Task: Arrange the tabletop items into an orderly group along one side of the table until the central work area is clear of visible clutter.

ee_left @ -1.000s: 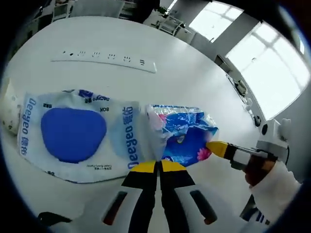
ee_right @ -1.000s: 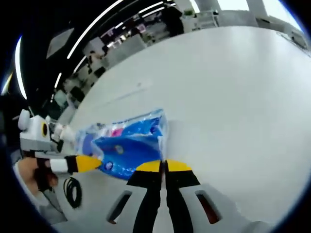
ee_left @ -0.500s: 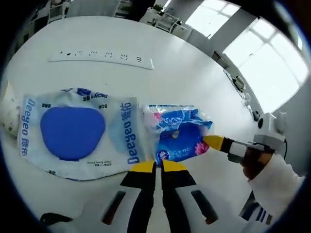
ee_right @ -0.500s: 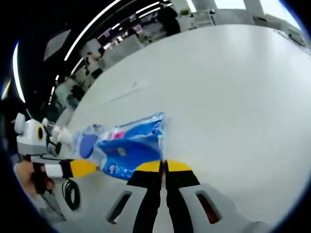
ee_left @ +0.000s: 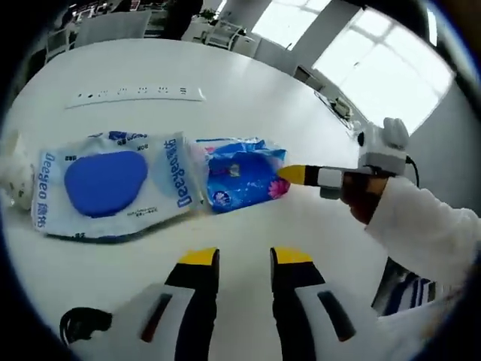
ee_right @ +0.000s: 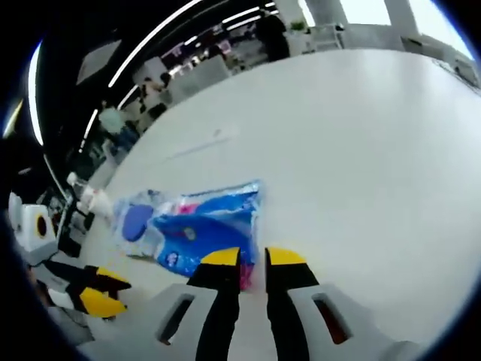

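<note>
Parted and empty, the jaws of my left gripper (ee_left: 244,259) hover over bare white worktop (ee_left: 301,113), well short of the packets. Ahead of them lies the large pale-blue plastic packet with a dark blue oval (ee_left: 113,184), flat on the worktop, and touching its right edge sits the smaller bright-blue crinkly plastic packet with pink flowers (ee_left: 240,177). A long white power strip (ee_left: 135,94) rests further back, apart from both.

Over on the other side, my right gripper (ee_right: 246,259) has its jaws slightly apart, tips right at the near edge of the small blue packet (ee_right: 207,222); I cannot tell whether a corner is caught between them or merely beside them. In the left gripper view, that gripper's yellow tip touches the packet's right end.

My read: the two packets are lined up edge to edge, so this pairing looks nearly done. Next I'd judge both grippers need to nudge the pair, and perhaps the strip, toward one worktop edge, pushing low and flat so the slippery film doesn't ride up.
</note>
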The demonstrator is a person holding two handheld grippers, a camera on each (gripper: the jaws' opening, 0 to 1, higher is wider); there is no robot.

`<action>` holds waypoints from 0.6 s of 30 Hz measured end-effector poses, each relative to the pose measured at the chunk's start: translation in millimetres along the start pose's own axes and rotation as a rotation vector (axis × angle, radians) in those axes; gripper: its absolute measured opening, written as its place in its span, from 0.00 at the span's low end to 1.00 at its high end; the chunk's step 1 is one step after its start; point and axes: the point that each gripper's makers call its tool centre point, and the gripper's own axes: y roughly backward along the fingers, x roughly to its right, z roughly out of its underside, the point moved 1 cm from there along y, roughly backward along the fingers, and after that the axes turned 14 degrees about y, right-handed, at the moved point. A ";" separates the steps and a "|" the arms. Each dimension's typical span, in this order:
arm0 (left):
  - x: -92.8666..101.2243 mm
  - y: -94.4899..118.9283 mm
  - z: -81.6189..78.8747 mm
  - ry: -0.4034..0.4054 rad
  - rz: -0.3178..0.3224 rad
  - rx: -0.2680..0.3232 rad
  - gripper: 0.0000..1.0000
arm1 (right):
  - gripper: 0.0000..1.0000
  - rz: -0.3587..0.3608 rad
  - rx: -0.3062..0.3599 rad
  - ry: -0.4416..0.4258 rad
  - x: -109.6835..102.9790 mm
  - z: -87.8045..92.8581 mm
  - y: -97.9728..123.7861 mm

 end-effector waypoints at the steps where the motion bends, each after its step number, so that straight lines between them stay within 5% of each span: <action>1: -4.1 2.8 6.0 0.003 0.000 0.000 0.28 | 0.17 -0.001 0.000 0.005 -0.6 -0.1 0.3; 4: -12.9 10.5 17.9 0.043 -0.003 0.003 0.37 | 0.23 -0.003 0.009 0.038 -4.7 -2.0 2.1; 10: -28.5 27.1 24.8 0.040 -0.061 0.049 0.70 | 0.32 -0.013 -0.006 0.049 -13.1 0.7 10.2; 18: -34.4 46.3 24.2 0.073 -0.083 0.087 0.79 | 0.41 -0.061 -0.014 0.008 -30.3 9.5 28.8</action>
